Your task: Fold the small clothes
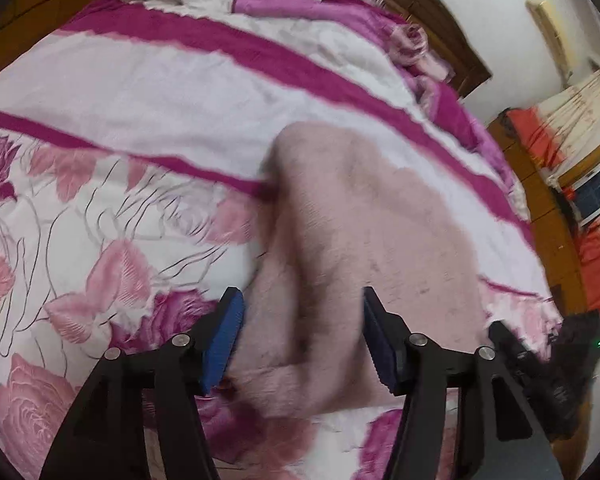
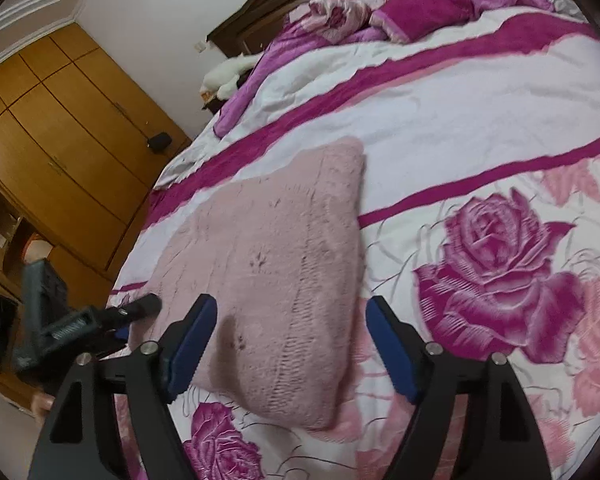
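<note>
Pink knit garment half-folded on the floral bed

The bed carries the pink knit garment, lying ahead of and between both pairs of fingers. Left gripper and right gripper hover wide, holding nothing. Judged risk: pinching the loose bedcover along with the knit would drag the fold askew.

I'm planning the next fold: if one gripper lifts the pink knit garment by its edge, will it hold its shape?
Probably not. The pink knit garment already lies in soft folds on the floral bedspread, so it would likely droop. Its fuzzy knit looks grippy, not slippery. It seems light, and may drag on the bedding if pushed.
</note>
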Available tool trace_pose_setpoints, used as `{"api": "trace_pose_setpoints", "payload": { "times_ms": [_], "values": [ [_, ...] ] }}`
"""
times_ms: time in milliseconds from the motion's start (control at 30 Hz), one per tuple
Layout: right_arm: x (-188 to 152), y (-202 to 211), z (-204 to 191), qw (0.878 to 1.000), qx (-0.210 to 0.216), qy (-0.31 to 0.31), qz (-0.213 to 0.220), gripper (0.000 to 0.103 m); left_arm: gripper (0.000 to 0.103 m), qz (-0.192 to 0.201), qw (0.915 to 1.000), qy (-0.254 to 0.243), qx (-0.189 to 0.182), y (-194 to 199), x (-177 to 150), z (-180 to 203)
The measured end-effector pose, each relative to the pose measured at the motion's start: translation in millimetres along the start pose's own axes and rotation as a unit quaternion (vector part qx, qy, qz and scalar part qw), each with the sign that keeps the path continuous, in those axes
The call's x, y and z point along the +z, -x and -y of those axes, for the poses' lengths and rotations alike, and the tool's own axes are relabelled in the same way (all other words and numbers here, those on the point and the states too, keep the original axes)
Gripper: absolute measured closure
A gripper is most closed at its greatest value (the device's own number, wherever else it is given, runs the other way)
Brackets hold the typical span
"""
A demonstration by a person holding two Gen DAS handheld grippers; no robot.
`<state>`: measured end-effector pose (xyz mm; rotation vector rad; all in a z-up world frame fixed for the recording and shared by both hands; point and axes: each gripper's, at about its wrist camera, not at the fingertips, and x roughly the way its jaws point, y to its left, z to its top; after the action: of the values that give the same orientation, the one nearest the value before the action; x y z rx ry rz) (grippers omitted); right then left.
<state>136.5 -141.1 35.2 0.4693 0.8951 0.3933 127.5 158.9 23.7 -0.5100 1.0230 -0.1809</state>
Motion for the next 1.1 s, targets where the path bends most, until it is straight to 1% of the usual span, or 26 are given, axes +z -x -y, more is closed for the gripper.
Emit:
{"api": "trace_pose_setpoints", "payload": {
  "times_ms": [33, 100, 167, 233, 367, 533, 633, 667, 733, 767, 800, 833, 867, 900, 967, 1033, 1100],
  "values": [
    [-0.5, -5.4, -0.9, 1.0, 0.0, 0.001, -0.009, 0.022, 0.06, -0.001, 0.9999, 0.007, -0.007, -1.8, -2.2, -3.0],
    [-2.7, -15.2, -0.1, 1.0, 0.0, -0.001, -0.028, 0.022, 0.058, 0.002, 0.9991, 0.031, -0.027, -5.1, -6.3, -9.4],
    [-5.6, -23.4, 3.1, 0.999, 0.009, -0.012, -0.04, 0.021, 0.056, 0.0, 0.9985, 0.037, -0.039, -8.3, -8.5, -11.6],
    [-6.9, -31.9, 9.9, 0.998, 0.023, -0.029, -0.052, 0.019, 0.055, 0.002, 0.9985, 0.035, -0.042, -9.3, -10.1, -11.3],
    [-8.0, -37.4, 16.1, 0.997, 0.041, -0.036, -0.057, 0.017, 0.053, -0.001, 0.9985, 0.034, -0.043, -10.8, -10.0, -9.8],
    [-6.5, -45.4, 13.2, 0.997, 0.046, -0.03, -0.058, 0.017, 0.052, -0.002, 0.9983, 0.035, -0.047, -14.7, -8.9, -9.2],
    [-7.5, -50.6, 10.8, 0.997, 0.052, -0.024, -0.055, 0.017, 0.049, -0.005, 0.9976, 0.039, -0.057, -18.1, -8.3, -10.4],
    [-7.4, -51.8, 9.8, 0.997, 0.055, -0.021, -0.055, 0.018, 0.048, -0.007, 0.9971, 0.042, -0.063, -19.8, -7.7, -10.5],
    [-6.1, -51.1, 8.5, 0.997, 0.058, -0.018, -0.055, 0.024, 0.049, -0.008, 0.9959, 0.049, -0.075, -21.5, -7.2, -11.9],
    [-5.7, -52.2, 7.6, 0.996, 0.06, -0.018, -0.056, 0.029, 0.049, -0.01, 0.9952, 0.051, -0.083, -22.0, -7.0, -11.9],
    [-5.0, -52.6, 7.7, 0.996, 0.063, -0.018, -0.058, 0.036, 0.053, -0.012, 0.9941, 0.05, -0.096, -22.3, -7.1, -11.2],
    [-3.8, -52.6, 6.8, 0.996, 0.065, -0.017, -0.06, 0.038, 0.067, -0.015, 0.9927, 0.051, -0.108, -22.8, -7.4, -10.5],
    [-2.8, -51.0, 7.0, 0.996, 0.065, -0.015, -0.061, 0.044, 0.074, -0.017, 0.9917, 0.056, -0.115, -22.7, -8.6, -10.3],
    [-1.6, -48.0, 8.2, 0.996, 0.066, -0.014, -0.062, 0.049, 0.076, -0.017, 0.9908, 0.061, -0.12, -22.2, -10.1, -9.9],
    [2.6, -40.7, 6.9, 0.995, 0.072, -0.015, -0.063, 0.052, 0.082, -0.016, 0.9892, 0.069, -0.128, -18.6, -13.0, -8.7],
    [8.7, -31.0, 3.4, 0.994, 0.083, -0.024, -0.065, 0.053, 0.083, -0.014, 0.9876, 0.071, -0.139, -11.9, -16.6, -4.1],
    [13.4, -21.6, -2.9, 0.994, 0.082, -0.022, -0.069, 0.054, 0.083, -0.017, 0.9857, 0.073, -0.151, -4.7, -21.0, 3.5]
  ]
}}
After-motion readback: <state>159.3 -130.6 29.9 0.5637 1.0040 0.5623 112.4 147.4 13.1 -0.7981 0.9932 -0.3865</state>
